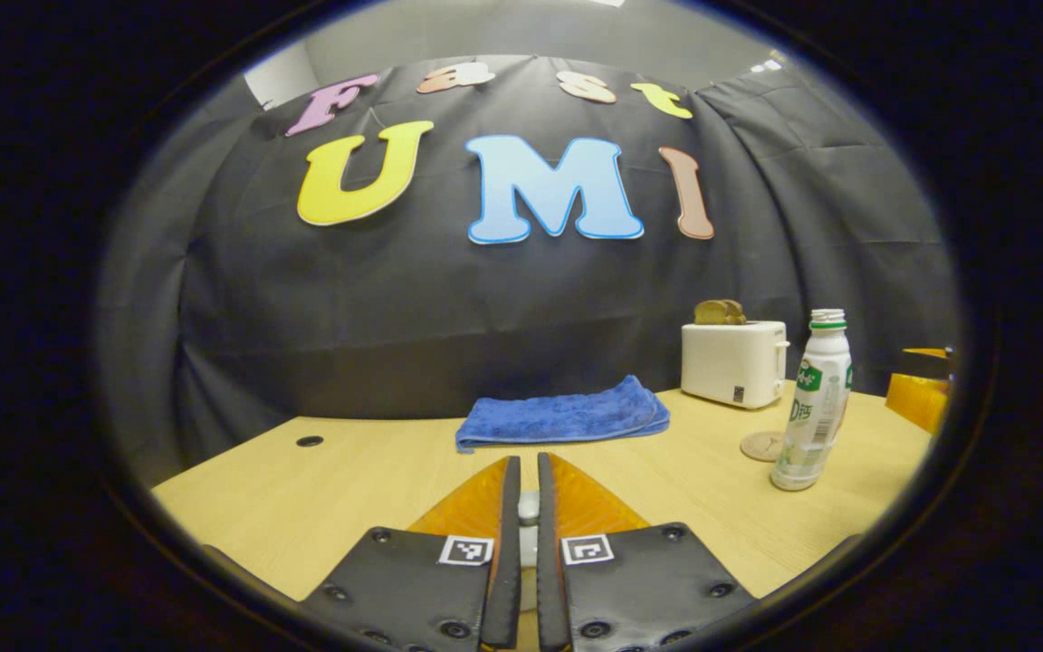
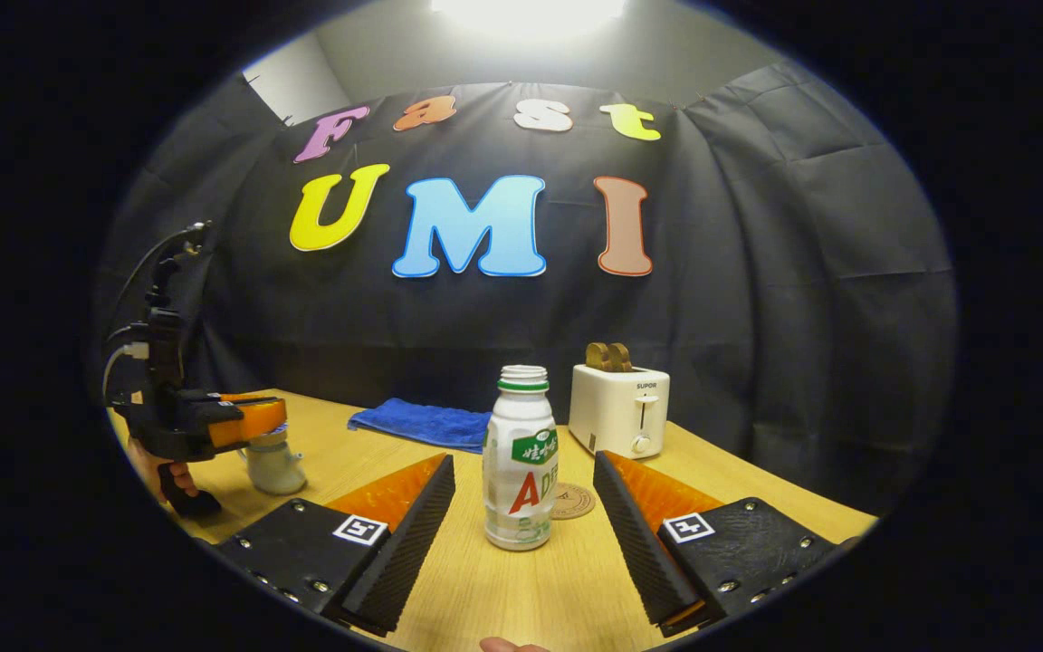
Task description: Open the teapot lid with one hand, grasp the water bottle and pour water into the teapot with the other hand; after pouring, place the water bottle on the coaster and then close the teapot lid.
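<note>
Left gripper view: the left tool (image 1: 522, 507) points across the wooden desk (image 1: 349, 489), its two fingers drawn nearly together on a small pale knob, apparently the teapot lid (image 1: 528, 507), which sits in the narrow gap between them; whether both fingers press on it cannot be told. A folded blue towel (image 1: 565, 414) lies ahead on the desk. To the right stands a white toaster (image 1: 733, 362) with bread in its slots, and nearer, the water bottle (image 1: 814, 400), upright and uncapped. A round coaster (image 1: 760, 445) lies just beside the bottle's base, partly hidden behind it.

Right gripper view: the right tool (image 2: 526, 507) has its fingers spread wide apart, one on either side of the water bottle (image 2: 520, 460) and touching it on neither. The bottle stands on the desk (image 2: 521, 589), with the coaster (image 2: 573, 501) just behind it to the right and the toaster (image 2: 619, 410) farther back. The blue towel (image 2: 422, 424) lies behind to the left. At far left, the left tool (image 2: 254, 421), held by a hand (image 2: 168, 475), sits at the top of the pale teapot (image 2: 273, 464), which stands on the desk well apart from the bottle.
</note>
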Demonstrator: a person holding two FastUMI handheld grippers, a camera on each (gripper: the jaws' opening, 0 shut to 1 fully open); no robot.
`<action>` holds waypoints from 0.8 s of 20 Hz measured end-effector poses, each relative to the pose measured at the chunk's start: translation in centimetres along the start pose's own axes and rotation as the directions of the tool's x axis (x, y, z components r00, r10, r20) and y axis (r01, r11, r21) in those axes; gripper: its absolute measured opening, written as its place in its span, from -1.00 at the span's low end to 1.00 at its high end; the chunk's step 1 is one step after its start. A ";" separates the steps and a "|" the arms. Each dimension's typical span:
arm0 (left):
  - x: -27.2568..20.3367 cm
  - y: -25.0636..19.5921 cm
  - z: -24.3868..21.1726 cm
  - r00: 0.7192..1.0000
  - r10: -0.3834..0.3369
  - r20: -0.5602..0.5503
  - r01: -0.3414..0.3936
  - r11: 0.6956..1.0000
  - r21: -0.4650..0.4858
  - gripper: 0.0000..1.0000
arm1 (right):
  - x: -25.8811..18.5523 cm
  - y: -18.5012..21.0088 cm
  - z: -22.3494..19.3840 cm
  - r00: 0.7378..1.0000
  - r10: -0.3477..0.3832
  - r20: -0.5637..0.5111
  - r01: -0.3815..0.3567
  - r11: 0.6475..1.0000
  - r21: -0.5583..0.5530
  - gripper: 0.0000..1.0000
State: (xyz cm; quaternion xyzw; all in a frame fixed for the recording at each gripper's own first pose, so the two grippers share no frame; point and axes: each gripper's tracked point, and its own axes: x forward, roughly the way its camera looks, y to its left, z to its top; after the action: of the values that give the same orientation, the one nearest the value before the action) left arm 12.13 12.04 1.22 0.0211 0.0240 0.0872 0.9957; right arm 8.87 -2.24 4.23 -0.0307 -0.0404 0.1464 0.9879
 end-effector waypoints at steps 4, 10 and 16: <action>-0.5 0.8 0.3 1.000 -0.001 0.016 0.002 0.999 -0.036 -0.72 | 3.5 -0.7 -1.8 0.997 0.007 -0.083 -0.008 1.000 -0.020 0.90; -0.7 1.1 0.3 1.000 -0.005 0.017 0.006 0.998 -0.055 -0.72 | 6.8 -0.3 -3.8 0.988 0.027 -0.154 -0.030 0.999 -0.014 0.90; -0.9 1.4 0.7 1.000 -0.001 0.031 0.002 0.999 -0.051 -0.72 | 9.3 0.2 -4.4 0.984 0.047 -0.170 -0.051 0.999 -0.019 0.91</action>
State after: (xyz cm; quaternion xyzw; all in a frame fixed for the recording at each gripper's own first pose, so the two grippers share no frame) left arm 11.06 13.21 1.98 -0.0028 0.0065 0.0866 0.9962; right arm 18.06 0.42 0.54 -0.0554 0.0429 0.1669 0.9835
